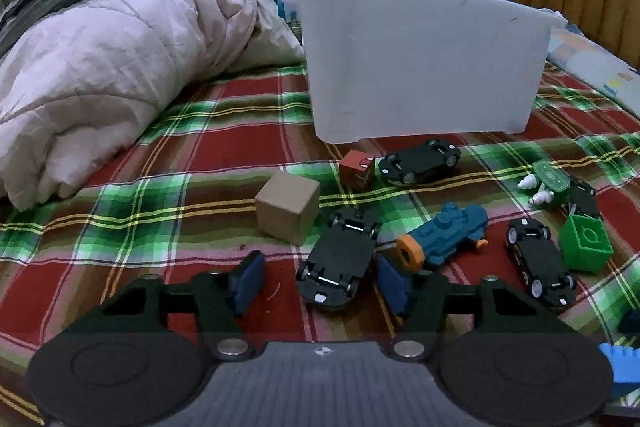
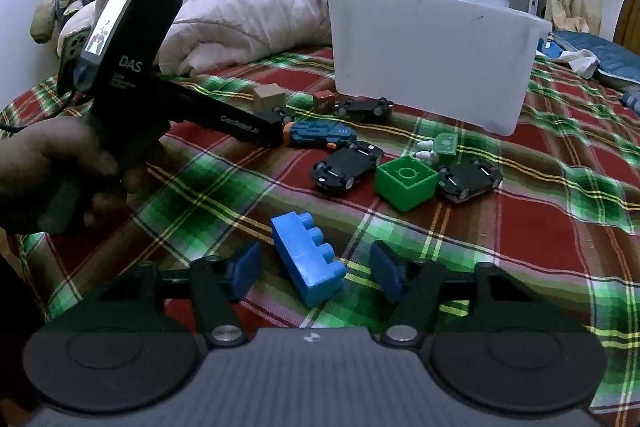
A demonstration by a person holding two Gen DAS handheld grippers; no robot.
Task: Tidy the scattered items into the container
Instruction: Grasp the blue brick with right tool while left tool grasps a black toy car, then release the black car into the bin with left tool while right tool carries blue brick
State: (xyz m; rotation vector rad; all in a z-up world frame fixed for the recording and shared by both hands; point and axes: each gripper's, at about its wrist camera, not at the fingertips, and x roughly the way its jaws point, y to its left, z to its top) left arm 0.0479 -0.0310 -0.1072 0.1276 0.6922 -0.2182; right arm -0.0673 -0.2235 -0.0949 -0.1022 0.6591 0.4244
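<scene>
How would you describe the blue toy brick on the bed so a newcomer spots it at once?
Start at the tall white plastic bin on the red-and-green plaid bedspread. Come forward past the overturned black toy cars and the green hollow cube. The blue studded plastic brick lies nearest, tipped on its side.

Plaid bedspread (image 1: pixel 180 163), white bin (image 1: pixel 420 67), pink quilt (image 1: pixel 100 75), toy cars (image 1: pixel 340 263), blocks (image 1: pixel 288 211), perhaps a pillow (image 2: pixel 608 61)
</scene>
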